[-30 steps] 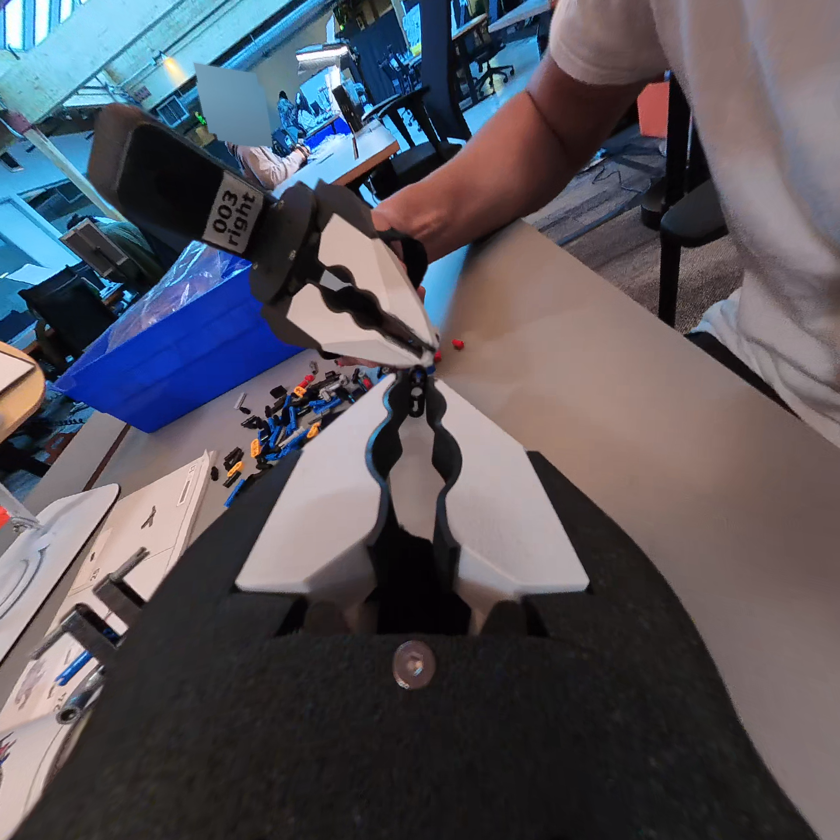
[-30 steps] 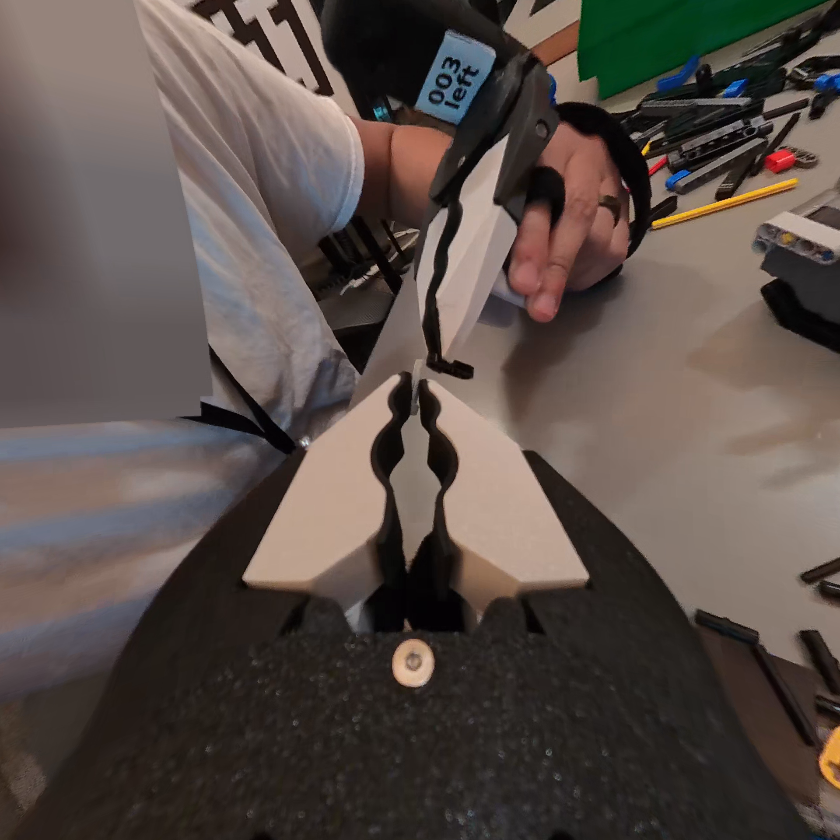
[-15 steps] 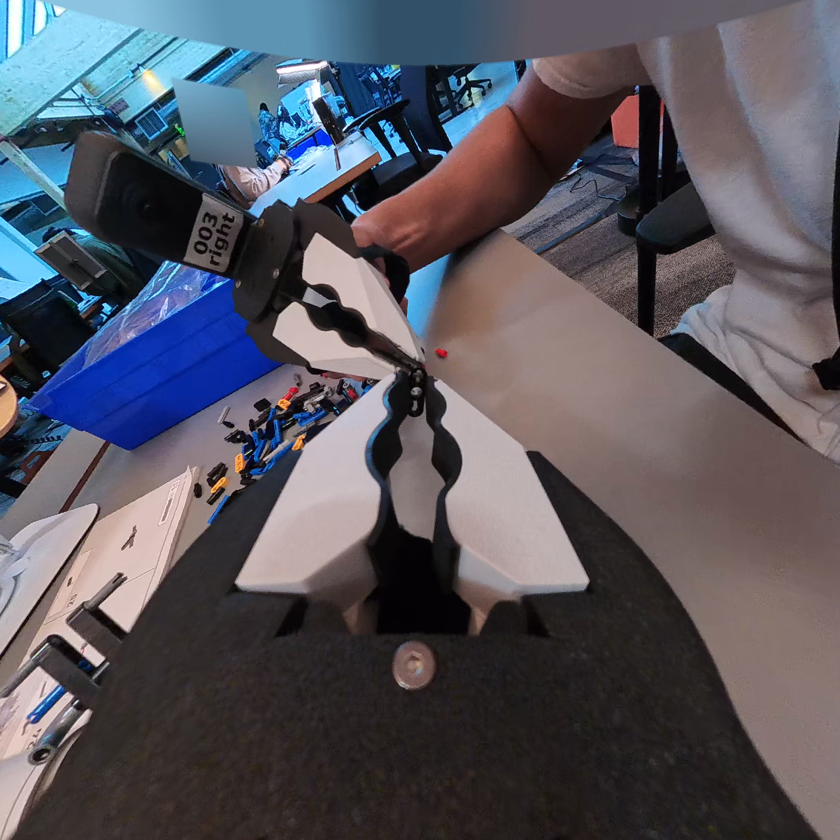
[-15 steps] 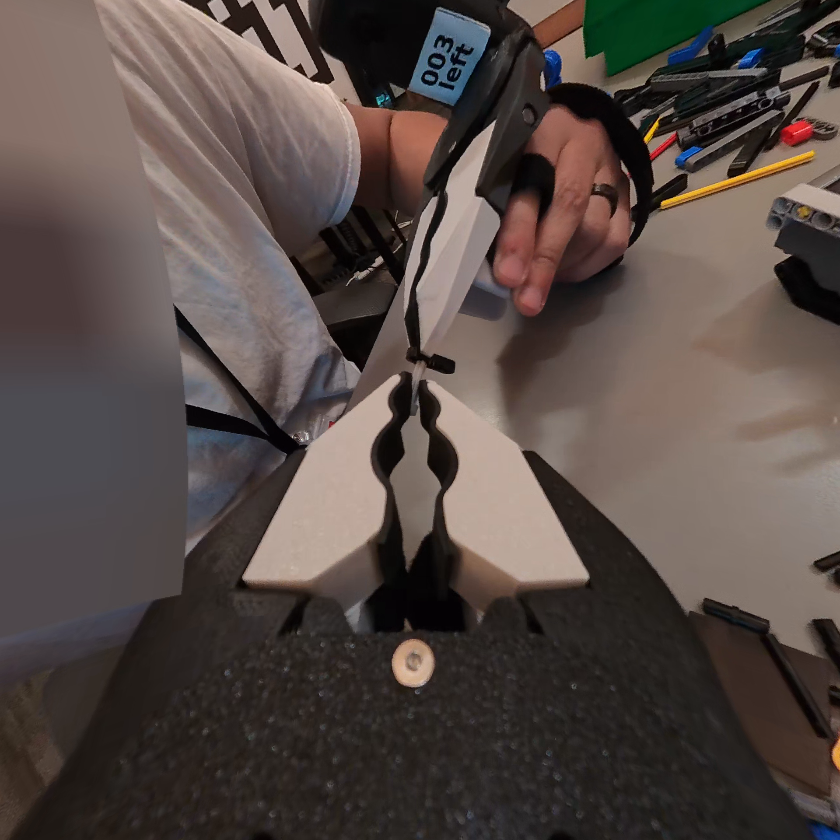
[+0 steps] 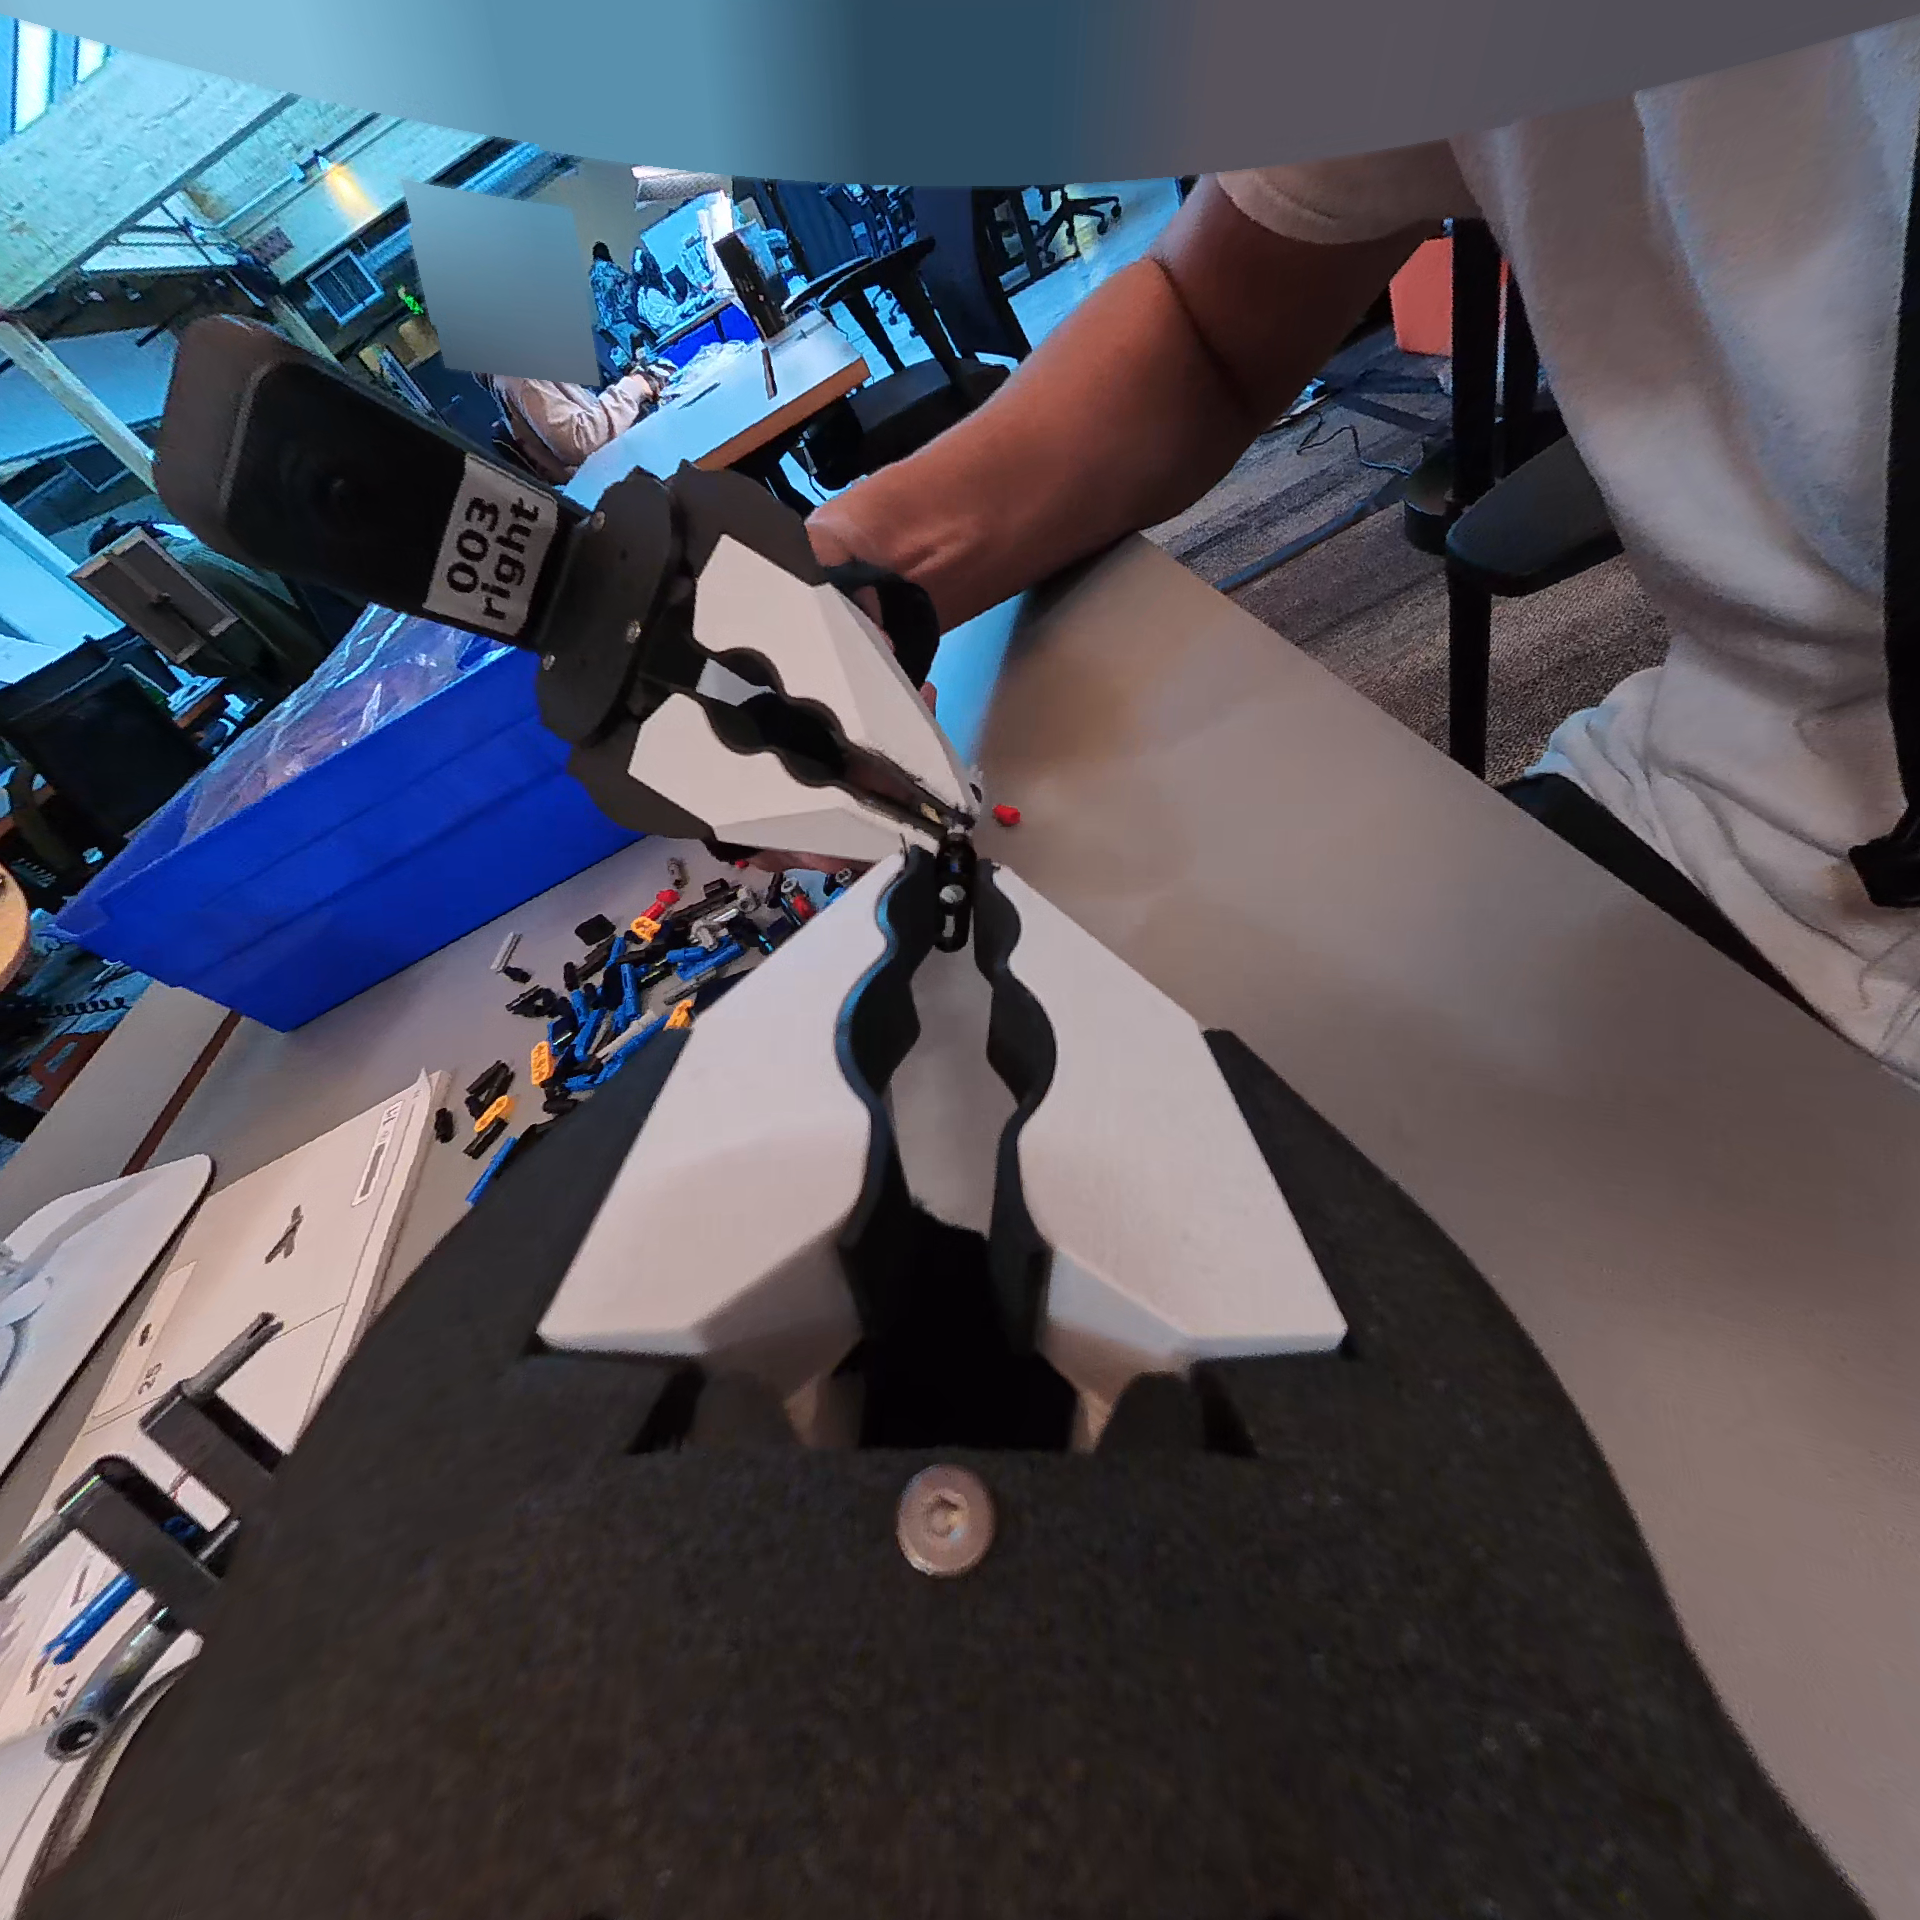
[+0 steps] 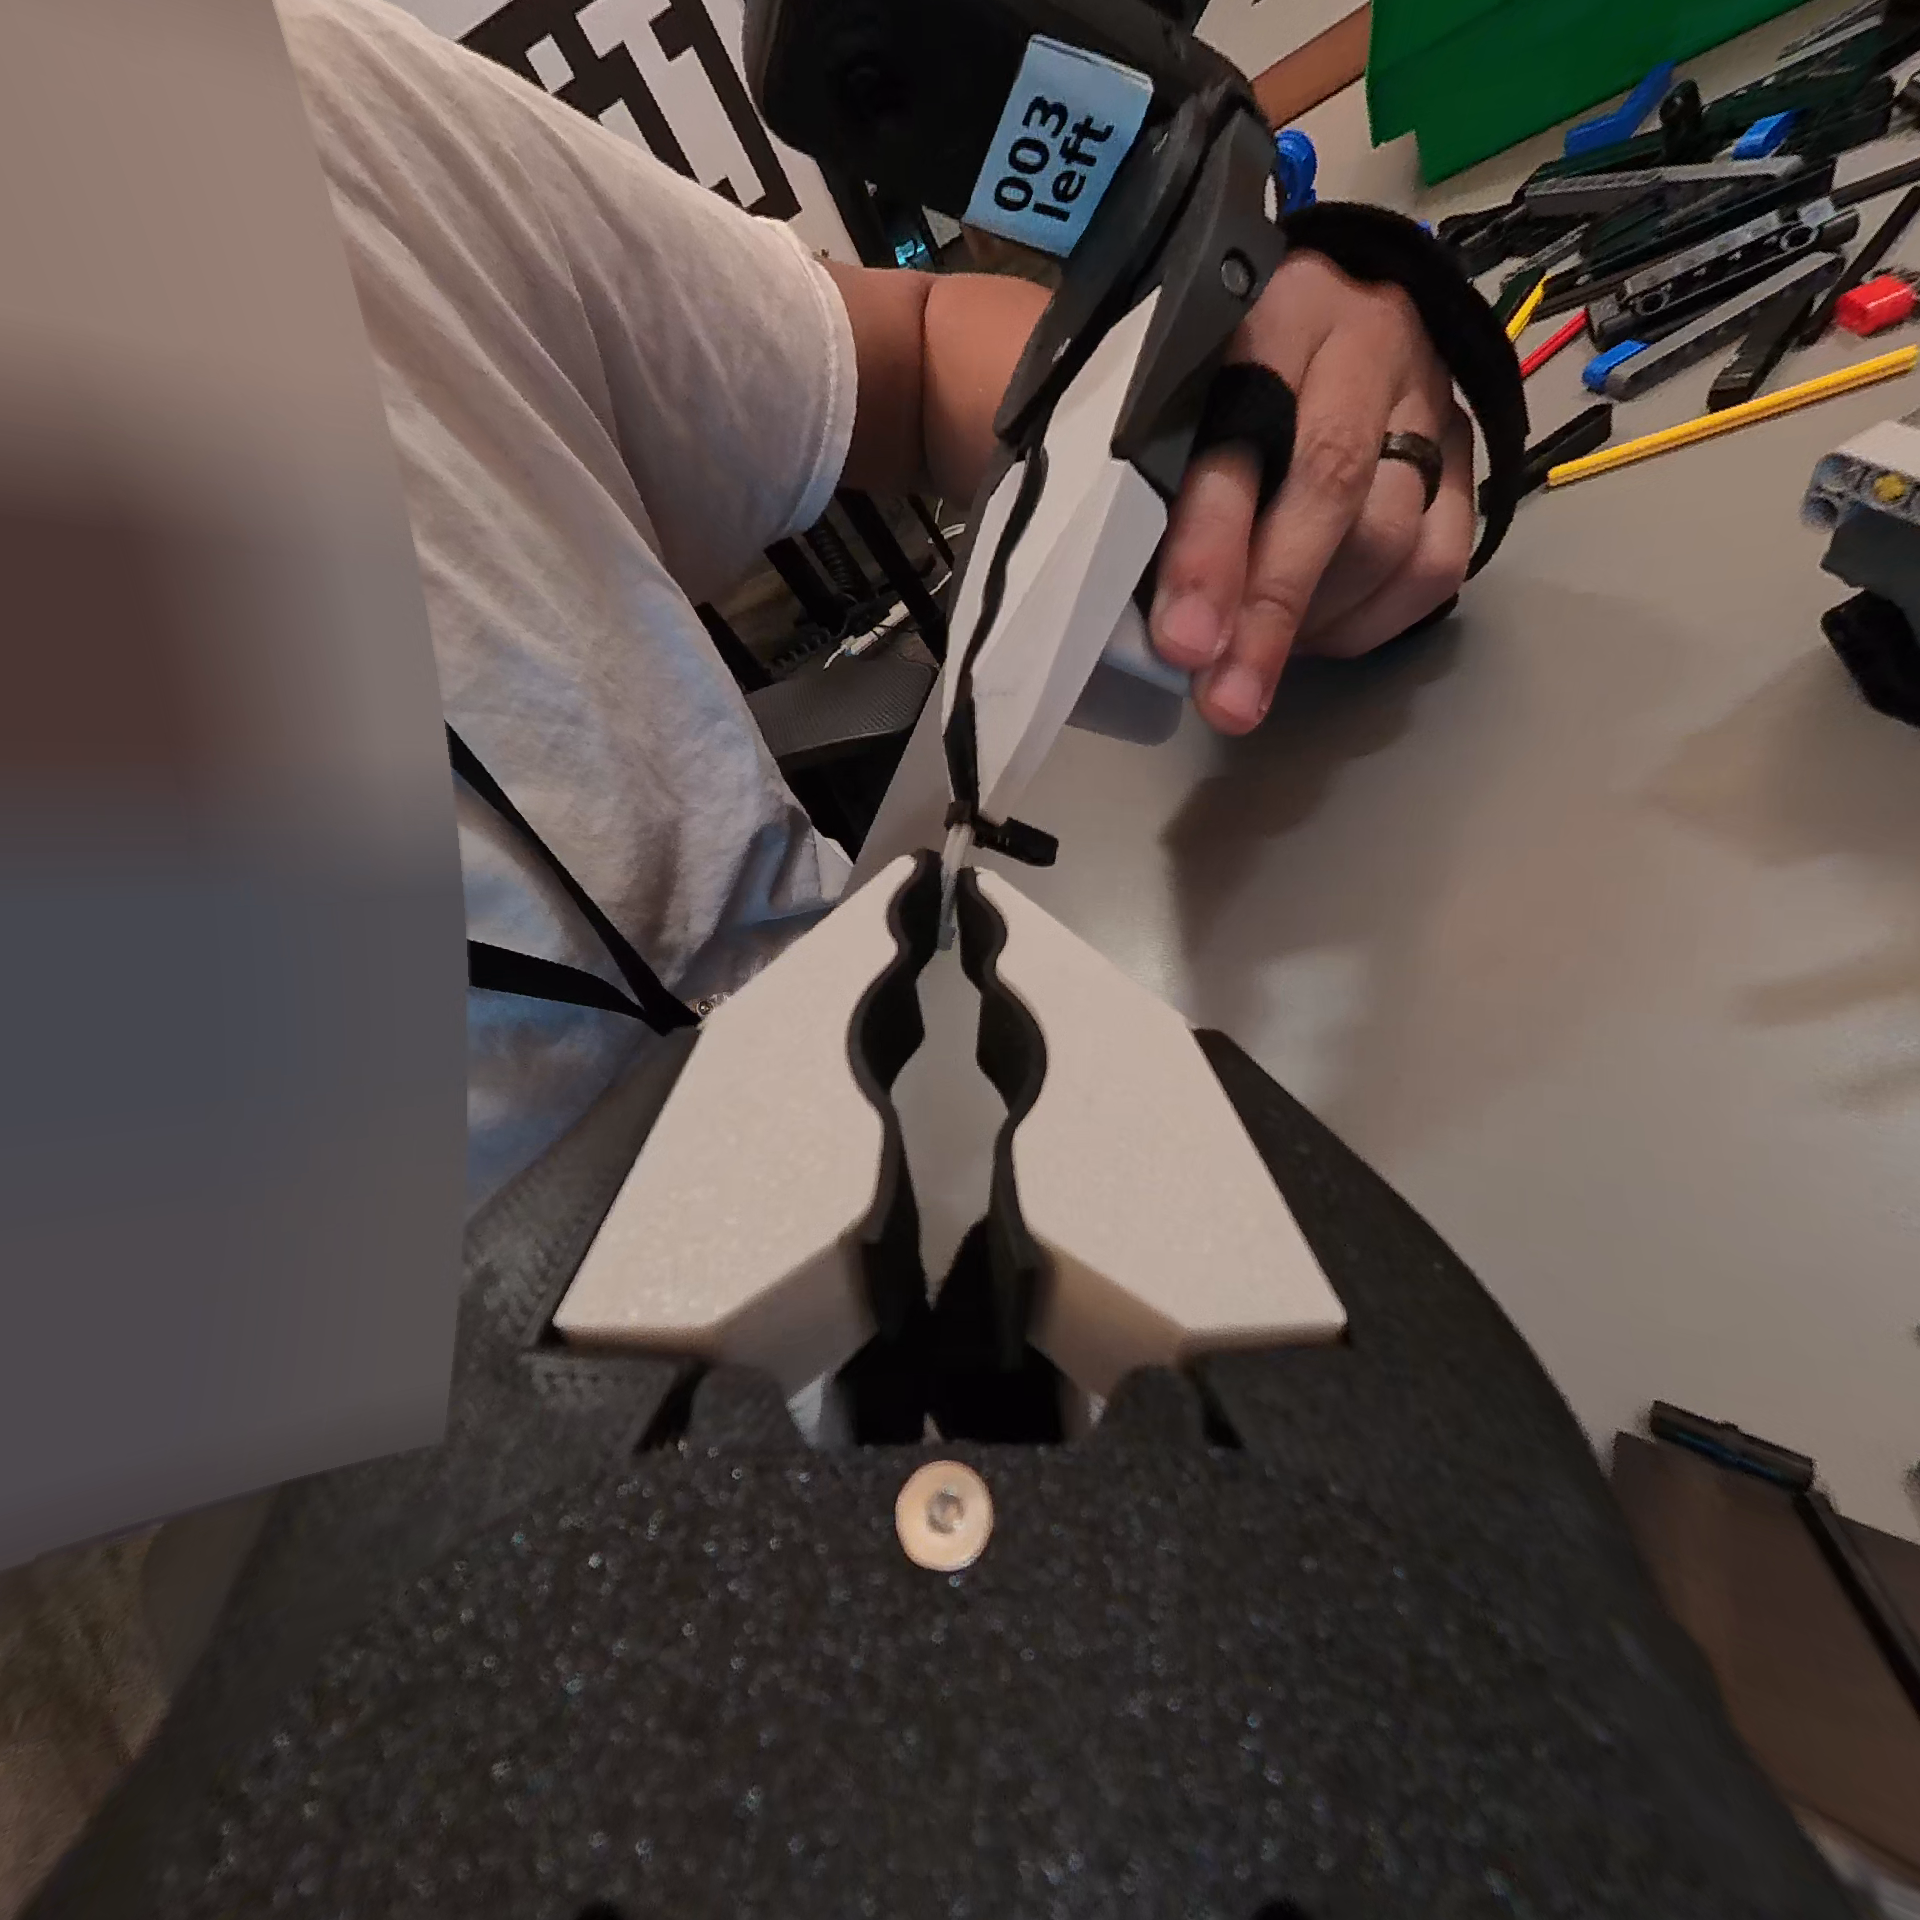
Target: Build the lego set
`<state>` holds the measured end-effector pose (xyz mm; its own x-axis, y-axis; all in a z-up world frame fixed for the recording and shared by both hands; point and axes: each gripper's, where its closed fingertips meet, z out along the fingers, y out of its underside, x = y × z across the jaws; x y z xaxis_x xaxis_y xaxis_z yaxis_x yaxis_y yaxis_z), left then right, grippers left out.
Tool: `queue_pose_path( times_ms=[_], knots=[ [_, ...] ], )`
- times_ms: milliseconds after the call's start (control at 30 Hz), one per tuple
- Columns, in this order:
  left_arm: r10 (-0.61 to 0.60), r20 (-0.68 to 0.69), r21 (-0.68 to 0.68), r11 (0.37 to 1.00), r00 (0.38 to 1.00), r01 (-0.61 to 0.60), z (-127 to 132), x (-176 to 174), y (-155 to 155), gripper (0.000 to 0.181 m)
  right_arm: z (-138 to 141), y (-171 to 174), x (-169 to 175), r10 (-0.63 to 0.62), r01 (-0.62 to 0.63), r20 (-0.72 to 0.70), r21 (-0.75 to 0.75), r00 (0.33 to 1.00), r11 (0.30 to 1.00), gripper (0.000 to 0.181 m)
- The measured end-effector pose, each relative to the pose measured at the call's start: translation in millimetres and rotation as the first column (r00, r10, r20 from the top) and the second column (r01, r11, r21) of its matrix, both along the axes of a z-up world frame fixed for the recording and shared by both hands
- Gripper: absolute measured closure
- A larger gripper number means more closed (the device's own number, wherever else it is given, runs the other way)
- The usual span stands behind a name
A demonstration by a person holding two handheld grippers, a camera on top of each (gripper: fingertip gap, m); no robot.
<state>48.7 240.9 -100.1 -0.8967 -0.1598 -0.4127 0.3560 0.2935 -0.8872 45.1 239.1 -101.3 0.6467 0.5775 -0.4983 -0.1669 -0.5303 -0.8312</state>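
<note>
Left claw (image 5: 951,904) is clamped on a small black connector piece (image 5: 948,914) with holes. Right claw (image 6: 945,904) pinches a thin light-grey pin (image 6: 951,883). Tips meet in mid-air above the counter (image 5: 1455,1039), pin at the connector.

Risks, as judged:
1. Slight misalignment, so the pin jams or skews.
2. Tip-only grips, so pushing could twist or eject either part toward the counter edge.
3. Loose parts pile (image 5: 623,987) is well apart.

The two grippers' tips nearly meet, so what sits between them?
Two small lego parts: the left gripper pinches a black connector, the right gripper a thin grey pin. Both wrist views show them meeting above the table.
</note>
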Motion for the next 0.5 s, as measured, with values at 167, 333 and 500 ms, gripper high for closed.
queue_pose_path(
  times_ms=[167,333,500],
  knots=[
    [-0.002,-0.006,0.003,1.000,1.000,0.002,-0.5,-0.4,-0.1,0.176,-0.1,0.2,0.0,-0.002,0.002,0.004,0.002,1.000,1.000,0.179],
    [0.000,-0.056,0.014,1.000,0.998,0.000,-2.0,0.7,1.1,0.176,-2.0,2.1,1.2,-0.020,0.020,0.002,-0.025,1.000,0.999,0.179],
    [0.004,-0.087,0.076,0.997,0.996,0.003,-11.2,-0.6,1.6,0.176,-8.9,3.1,-0.2,-0.033,0.033,0.007,-0.075,0.999,0.997,0.179]
  ],
)
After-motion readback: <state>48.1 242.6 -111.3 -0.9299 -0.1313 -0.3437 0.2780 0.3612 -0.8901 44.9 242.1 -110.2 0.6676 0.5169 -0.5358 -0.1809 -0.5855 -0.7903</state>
